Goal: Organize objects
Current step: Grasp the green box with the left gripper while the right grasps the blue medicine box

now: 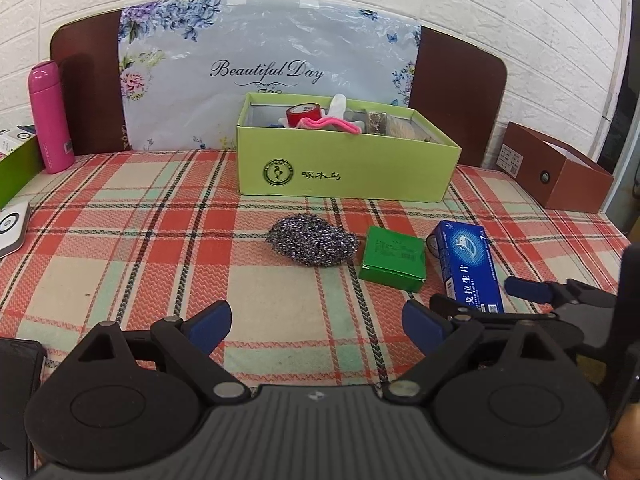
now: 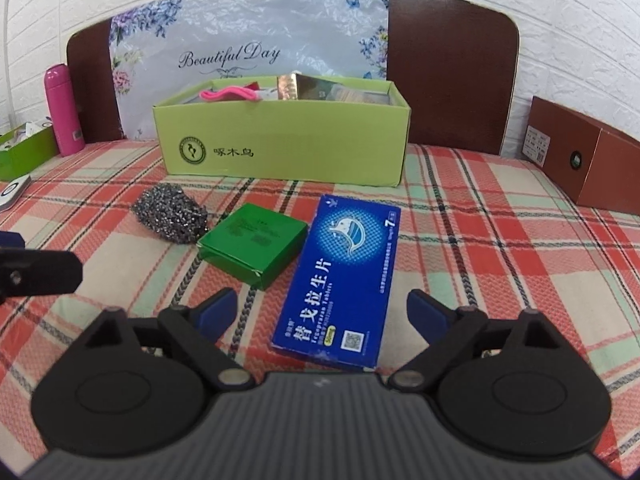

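Right tool [image 2: 322,314] held open astride blue box [image 2: 344,276], pads not touching; left tool [image 1: 316,326] open, nothing held.

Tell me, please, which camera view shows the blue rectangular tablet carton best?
The right wrist view: the blue rectangular tablet carton lies front and centre, its whole printed top visible. The left wrist view shows the carton smaller, off right, its near end hidden behind a gripper finger.

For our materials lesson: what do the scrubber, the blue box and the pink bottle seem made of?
Scrubber: probably coiled steel wire, shiny, glinting loops.
Blue box: likely printed cardboard, slightly glossy, sharp folded edges.
Pink bottle: smooth, satin sheen; painted metal or plastic, unclear.
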Demonstrator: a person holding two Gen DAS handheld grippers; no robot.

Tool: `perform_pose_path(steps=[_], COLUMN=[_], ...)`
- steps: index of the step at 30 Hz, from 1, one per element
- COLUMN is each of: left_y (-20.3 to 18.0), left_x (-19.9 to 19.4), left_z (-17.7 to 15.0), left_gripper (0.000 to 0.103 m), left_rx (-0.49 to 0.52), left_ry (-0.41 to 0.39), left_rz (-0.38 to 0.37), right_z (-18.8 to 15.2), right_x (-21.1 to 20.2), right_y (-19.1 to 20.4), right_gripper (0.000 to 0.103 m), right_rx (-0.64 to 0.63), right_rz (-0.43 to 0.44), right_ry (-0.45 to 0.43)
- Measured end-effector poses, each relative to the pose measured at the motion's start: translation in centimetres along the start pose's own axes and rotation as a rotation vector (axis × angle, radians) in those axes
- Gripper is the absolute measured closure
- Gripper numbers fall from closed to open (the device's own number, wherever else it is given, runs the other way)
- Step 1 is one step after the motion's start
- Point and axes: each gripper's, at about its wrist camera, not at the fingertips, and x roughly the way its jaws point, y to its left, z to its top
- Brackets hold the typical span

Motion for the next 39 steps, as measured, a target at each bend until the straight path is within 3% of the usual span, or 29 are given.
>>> perform_pose_path(steps=[1,3,11,21,25,27,28,34,39], left_y=[0.0,-0.2,-2.5,-5.3,-6.6,-6.8,-6.7,-5.4,-3.4], left_x=[0.1,0.4,3.0,9.2,11.7,12.7,13.1,10.3,5.7], left_z=[0.0,0.1,0.9,2.7,3.1,3.0,2.8,1.2,-1.7], left_gripper=[0.008,0.011,0.019,0.019,0.018,0.026,0.039,0.040,0.040], left_rx=[-0.001,-0.002,0.047,0.094,0.176,0.193,0.189,0.182,0.171], left_ry=[0.003,0.007,-0.004,0.017,0.067,0.093,0.123,0.138,0.175], left_rz=[-0.016,-0.043,-0.135,-0.109,-0.084,-0.081,-0.081,-0.108,-0.096], right_z=[0.0,-0.1,-1.6,-3.1,-3.2,-3.2,-3.2,-3.5,-4.0], right_x=[0.1,0.1,-2.9,-4.6,-4.6,-4.6,-4.7,-5.2,-6.3], right_y=[-0.2,-0.7,-3.5,-4.5,-4.7,-4.7,-4.8,-4.9,-4.0], right_gripper=[0.033,0.043,0.044,0.044,0.044,0.044,0.044,0.044,0.044], right_rx=[0.011,0.038,0.110,0.103,0.109,0.112,0.111,0.103,0.051], right_rz=[0.002,0.014,0.022,0.022,0.021,0.015,0.016,0.043,0.128], right_ry=[0.008,0.026,0.040,0.068,0.070,0.070,0.072,0.090,0.120])
